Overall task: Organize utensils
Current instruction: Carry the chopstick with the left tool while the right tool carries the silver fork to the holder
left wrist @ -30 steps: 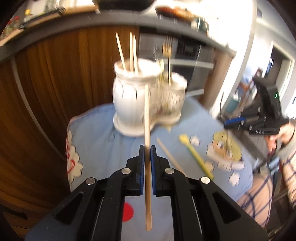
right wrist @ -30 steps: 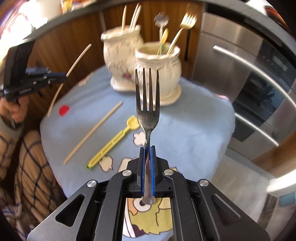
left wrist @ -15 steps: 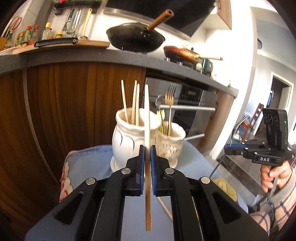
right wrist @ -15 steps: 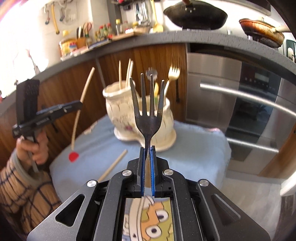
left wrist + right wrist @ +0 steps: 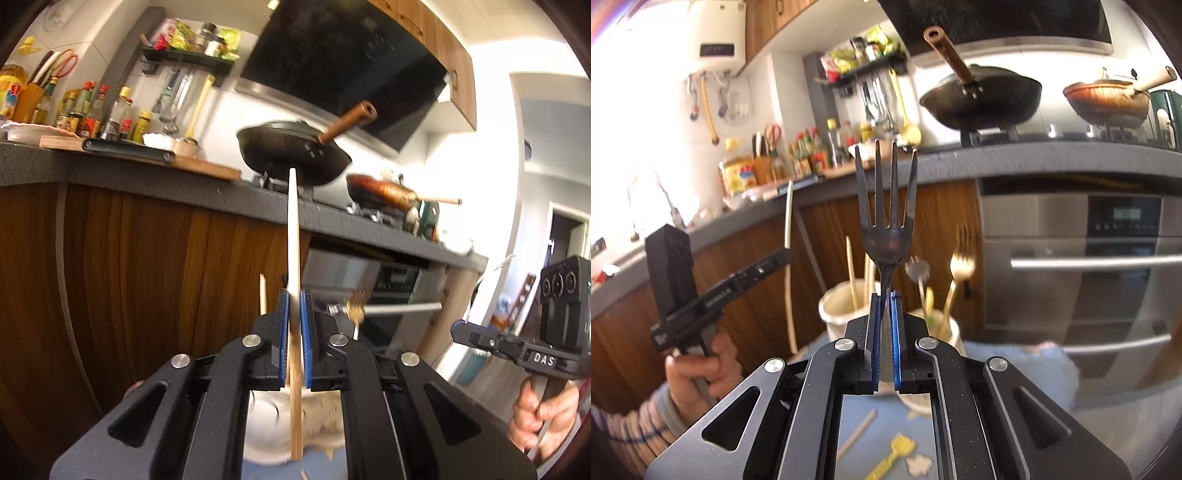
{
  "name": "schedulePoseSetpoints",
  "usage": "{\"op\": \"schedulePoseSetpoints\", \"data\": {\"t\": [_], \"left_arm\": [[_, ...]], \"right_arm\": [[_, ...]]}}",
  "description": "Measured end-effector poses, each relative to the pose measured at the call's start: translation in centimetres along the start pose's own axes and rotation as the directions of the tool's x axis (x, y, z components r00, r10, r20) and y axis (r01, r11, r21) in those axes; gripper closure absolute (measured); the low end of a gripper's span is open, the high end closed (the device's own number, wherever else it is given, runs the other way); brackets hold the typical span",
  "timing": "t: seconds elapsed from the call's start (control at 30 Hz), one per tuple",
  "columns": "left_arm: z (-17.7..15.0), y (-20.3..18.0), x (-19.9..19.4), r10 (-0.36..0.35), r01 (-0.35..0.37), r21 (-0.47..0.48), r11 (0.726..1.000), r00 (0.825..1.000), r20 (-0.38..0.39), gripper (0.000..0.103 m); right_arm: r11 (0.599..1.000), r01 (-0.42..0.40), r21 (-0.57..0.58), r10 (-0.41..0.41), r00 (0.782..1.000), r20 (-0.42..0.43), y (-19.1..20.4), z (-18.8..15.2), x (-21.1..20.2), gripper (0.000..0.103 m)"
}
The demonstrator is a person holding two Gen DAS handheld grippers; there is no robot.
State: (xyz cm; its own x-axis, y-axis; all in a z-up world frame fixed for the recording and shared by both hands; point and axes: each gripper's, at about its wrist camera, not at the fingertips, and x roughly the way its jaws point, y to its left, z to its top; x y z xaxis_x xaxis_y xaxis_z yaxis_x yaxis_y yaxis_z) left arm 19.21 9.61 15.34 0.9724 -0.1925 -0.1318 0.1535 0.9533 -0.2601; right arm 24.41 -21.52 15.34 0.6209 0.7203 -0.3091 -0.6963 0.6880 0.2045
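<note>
Chopstick [image 5: 293,236], slim bamboo, clamped in left gripper [image 5: 294,295]; dark four-tined metal fork [image 5: 886,229] in right gripper [image 5: 885,297].

Left gripper [image 5: 294,295] and right gripper [image 5: 885,297] both clamped, pointing near level

Home kitchen: wok [image 5: 293,151] on hob, oven [image 5: 1082,266], sauce bottles [image 5: 92,114] on counter.

Both grippers rise and tilt up: the chopstick [image 5: 293,236] and dark fork [image 5: 886,206] now stand above the holders' [image 5: 846,306] rims.
</note>
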Motion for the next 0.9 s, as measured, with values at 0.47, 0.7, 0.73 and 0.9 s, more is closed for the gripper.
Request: {"op": "schedulePoseSetpoints", "data": {"t": [0.47,0.7,0.73,0.9], "left_arm": [[2.6,-1.6,3.2,0.01,-0.021,0.068,0.997,0.988,0.157,0.097],[-0.4,-1.4,5.4,0.064,-0.072,0.094,0.993,0.994,0.084,0.097],[-0.9,-1.4,5.5,0.072,-0.079,0.098,0.992,0.995,0.067,0.097],[-2.6,-1.2,6.0,0.109,-0.107,0.094,0.99,0.994,-0.014,0.097]], "right_arm": [[0.998,0.055,-0.015,-0.055,0.998,0.037,-0.9,1.8,3.2,0.097],[0.994,0.102,-0.048,-0.102,0.995,-0.01,-0.7,0.7,5.6,0.097],[0.992,0.109,-0.059,-0.11,0.994,-0.02,-0.6,0.5,5.9,0.097],[0.988,0.127,-0.084,-0.134,0.988,-0.077,-0.6,-0.8,7.3,0.097]]}}
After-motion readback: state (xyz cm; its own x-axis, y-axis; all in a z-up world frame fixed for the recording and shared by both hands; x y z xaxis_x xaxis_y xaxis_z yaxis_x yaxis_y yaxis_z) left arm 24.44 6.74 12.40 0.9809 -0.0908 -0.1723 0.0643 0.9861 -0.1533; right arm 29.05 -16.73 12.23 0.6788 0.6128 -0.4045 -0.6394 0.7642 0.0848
